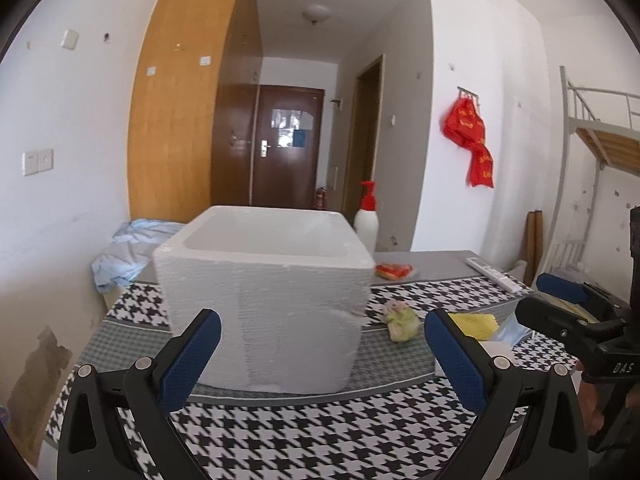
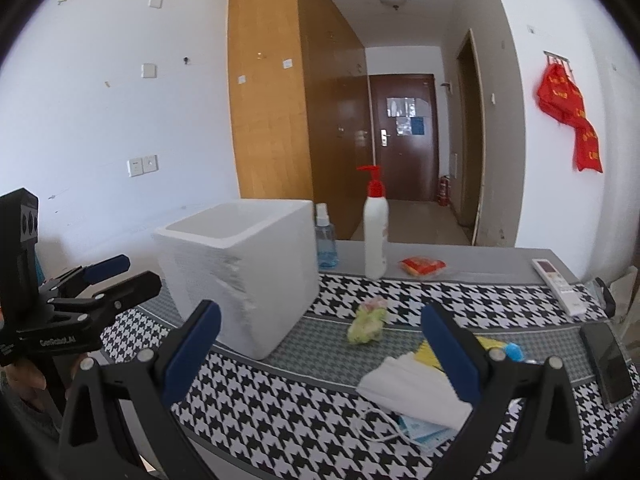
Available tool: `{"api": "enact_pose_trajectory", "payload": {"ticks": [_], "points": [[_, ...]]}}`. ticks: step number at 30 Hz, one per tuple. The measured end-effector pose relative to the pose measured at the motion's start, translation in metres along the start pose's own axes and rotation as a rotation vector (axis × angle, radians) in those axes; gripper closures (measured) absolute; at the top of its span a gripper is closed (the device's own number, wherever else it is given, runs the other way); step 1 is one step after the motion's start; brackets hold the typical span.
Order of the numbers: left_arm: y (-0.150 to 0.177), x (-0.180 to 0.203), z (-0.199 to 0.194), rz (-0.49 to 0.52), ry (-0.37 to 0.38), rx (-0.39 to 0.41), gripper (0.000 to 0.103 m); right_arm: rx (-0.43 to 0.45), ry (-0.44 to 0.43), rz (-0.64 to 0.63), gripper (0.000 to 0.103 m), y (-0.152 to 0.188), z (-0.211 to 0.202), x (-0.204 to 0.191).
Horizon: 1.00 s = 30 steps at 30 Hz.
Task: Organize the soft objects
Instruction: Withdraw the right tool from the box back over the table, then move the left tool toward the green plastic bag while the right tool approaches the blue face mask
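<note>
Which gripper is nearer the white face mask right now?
Right. The right gripper hovers open just above the white face mask; the left gripper sits open in front of the foam box, further left.

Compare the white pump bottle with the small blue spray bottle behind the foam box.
The pump bottle is tall, opaque white with a red pump; the spray bottle is shorter, see-through blue with a pale top. The pump bottle stands clear of the foam box; the spray bottle is close beside the box's far corner. Both stand upright on the table's grey strip.
</note>
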<state>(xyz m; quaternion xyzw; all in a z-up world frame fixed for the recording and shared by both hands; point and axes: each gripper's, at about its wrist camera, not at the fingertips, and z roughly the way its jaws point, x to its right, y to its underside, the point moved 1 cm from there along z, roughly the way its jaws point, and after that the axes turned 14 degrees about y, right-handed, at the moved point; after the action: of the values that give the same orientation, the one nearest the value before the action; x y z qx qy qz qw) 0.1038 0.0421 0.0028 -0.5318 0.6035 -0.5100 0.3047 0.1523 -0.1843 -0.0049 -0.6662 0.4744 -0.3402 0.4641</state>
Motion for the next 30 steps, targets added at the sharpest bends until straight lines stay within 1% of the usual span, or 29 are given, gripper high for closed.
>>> {"api": "enact_pose_trajectory", "payload": {"ticks": [9, 13, 30], "points": [[-0.002, 0.022, 0.021, 0.036, 0.073, -0.040, 0.001, -0.005, 0.066, 0.029, 0.001, 0.006, -0.009, 0.025], [-0.005, 0.033, 0.026, 0.050, 0.100, -0.043, 0.001, -0.009, 0.089, 0.043, 0.001, 0.009, -0.011, 0.034], [-0.006, 0.060, 0.050, 0.083, 0.155, -0.068, 0.001, -0.028, 0.155, 0.103, 0.001, 0.020, -0.012, 0.067]]}}
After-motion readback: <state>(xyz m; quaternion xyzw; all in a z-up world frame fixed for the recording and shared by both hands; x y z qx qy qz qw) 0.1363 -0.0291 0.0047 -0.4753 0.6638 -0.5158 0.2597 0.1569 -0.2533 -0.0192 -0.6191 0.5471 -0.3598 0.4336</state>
